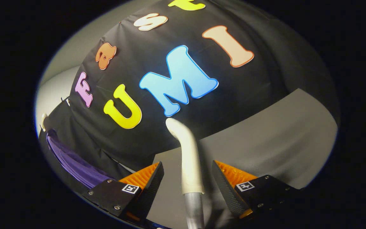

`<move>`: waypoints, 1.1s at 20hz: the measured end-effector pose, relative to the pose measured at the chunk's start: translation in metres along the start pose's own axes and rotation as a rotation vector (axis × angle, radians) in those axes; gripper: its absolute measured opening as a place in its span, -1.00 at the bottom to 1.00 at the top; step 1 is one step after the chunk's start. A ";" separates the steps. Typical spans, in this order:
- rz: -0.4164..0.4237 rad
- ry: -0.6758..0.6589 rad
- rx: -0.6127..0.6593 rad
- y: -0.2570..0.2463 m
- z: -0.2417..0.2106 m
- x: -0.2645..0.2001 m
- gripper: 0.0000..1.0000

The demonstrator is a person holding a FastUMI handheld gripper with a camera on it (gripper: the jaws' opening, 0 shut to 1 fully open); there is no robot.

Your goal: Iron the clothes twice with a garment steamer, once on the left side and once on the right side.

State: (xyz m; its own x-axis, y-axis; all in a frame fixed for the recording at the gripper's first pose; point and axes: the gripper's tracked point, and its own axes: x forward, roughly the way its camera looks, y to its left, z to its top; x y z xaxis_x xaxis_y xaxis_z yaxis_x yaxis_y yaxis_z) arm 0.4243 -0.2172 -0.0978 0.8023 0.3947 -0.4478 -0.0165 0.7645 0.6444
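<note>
Steamer nozzle [187,149], pale and curved at its tip, is seen standing between the two fingers of the claw [187,178], with a gap left on each side, so the claw is spread wide and nothing is gripped. A grey counter [265,143] is seen beyond the fingers. Purple clothes [75,162] are seen hanging off the counter's left edge.
</note>
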 end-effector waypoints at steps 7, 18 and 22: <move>0.113 0.162 0.188 0.005 -0.010 0.035 0.86; 0.146 0.264 0.342 0.003 -0.019 0.051 -0.19; 0.122 0.238 0.359 0.005 -0.015 0.043 -0.31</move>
State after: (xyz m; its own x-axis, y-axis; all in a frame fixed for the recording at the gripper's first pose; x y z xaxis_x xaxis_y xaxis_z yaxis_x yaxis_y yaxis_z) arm 0.4497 -0.1893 -0.1229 0.6469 0.6092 -0.4586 0.1394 0.4968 0.8566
